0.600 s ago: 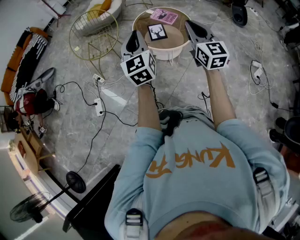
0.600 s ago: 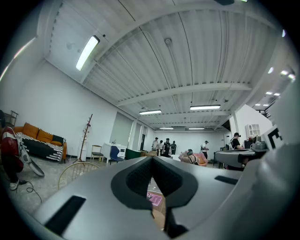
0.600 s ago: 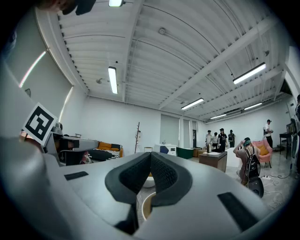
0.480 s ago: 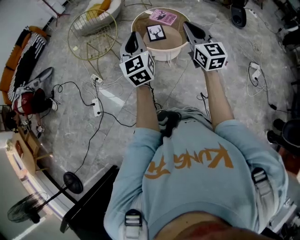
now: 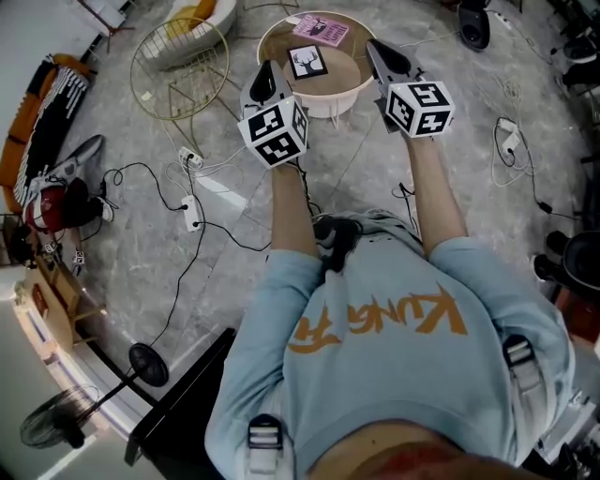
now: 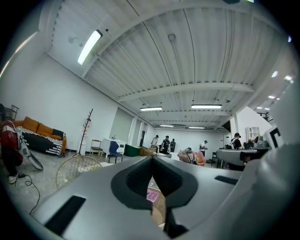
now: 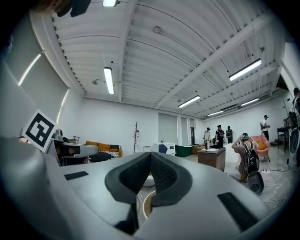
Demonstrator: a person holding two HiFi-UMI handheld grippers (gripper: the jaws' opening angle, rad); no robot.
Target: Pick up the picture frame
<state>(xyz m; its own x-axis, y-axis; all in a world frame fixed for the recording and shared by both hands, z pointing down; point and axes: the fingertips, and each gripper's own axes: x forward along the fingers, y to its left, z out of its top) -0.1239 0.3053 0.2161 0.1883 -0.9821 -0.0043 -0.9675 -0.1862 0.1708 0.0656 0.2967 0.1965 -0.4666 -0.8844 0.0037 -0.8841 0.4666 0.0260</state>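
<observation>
A black picture frame point(image 5: 307, 63) with a white deer-head print lies flat on a low round wooden table point(image 5: 349, 95) ahead of me. A pink card point(image 5: 322, 30) lies on the table's far side, and a slice of the pink card point(image 6: 153, 195) shows under the left jaws. My left gripper point(image 5: 267, 79) is held level just left of the frame, above the table's near-left rim, shut and empty. My right gripper point(image 5: 384, 56) is level over the table's right rim, also shut with nothing in it. In the right gripper view only the table's rim point(image 7: 146, 202) peeks below the jaws.
A gold wire basket table point(image 5: 178, 70) stands to the left, with a yellow-cushioned chair point(image 5: 195, 18) behind it. Power strips and cables point(image 5: 192, 211) trail over the grey floor. A fan point(image 5: 147, 364) stands at lower left. People stand far across the hall point(image 6: 165, 143).
Both grippers have edged slightly forward toward the table with my body; the table and frame sit a little higher in the head view. Jaws stay shut.
</observation>
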